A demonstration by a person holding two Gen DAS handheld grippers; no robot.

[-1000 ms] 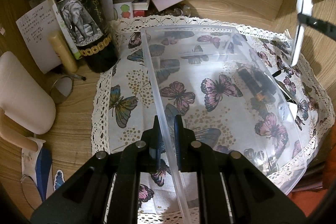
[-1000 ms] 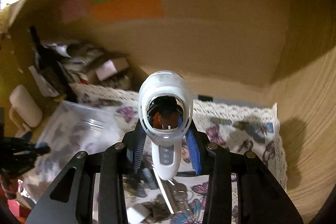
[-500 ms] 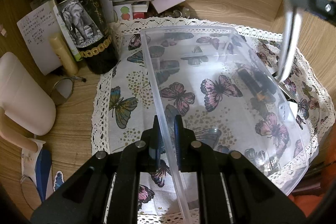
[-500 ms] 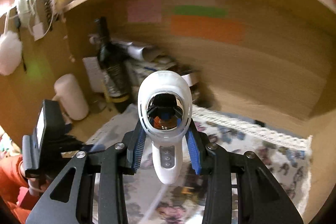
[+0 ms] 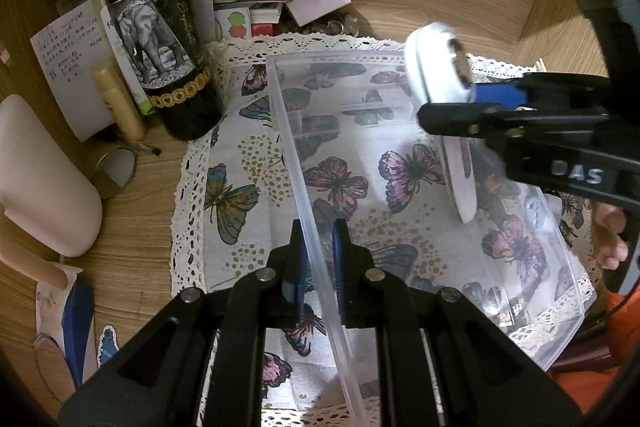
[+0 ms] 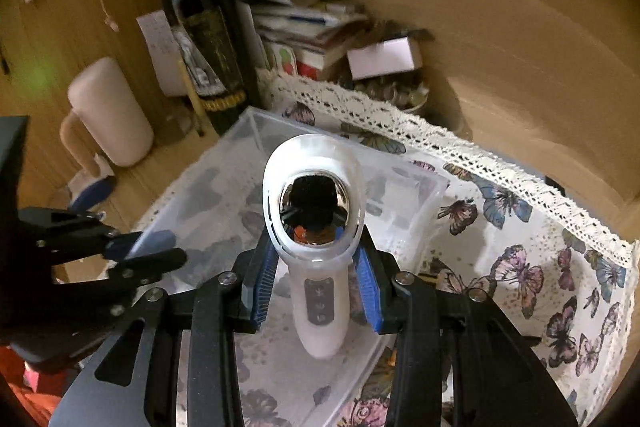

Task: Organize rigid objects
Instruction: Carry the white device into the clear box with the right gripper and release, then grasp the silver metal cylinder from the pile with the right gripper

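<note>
Two grips held: left gripper (image 5: pixel 318 259) pinched the bin (image 5: pixel 400 131) wall at frame centre; right gripper (image 6: pixel 316 287) clamped the white device (image 6: pixel 314 227) above it. Released high, it might bounce or tip the bin.

Clear plastic bin (image 5: pixel 400 155), lace-edged cloth (image 5: pixel 224 195)

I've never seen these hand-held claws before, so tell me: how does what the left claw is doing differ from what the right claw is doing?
The left claw is pinched shut on the thin rim of the clear plastic storage box; the right claw grips a white handheld device with a shiny oval head, its jaws standing wider. The left claw's box rests on the butterfly-print cloth; the right claw's device hangs in the air above that box. Both are black with blue pads, and both hold something.
</note>
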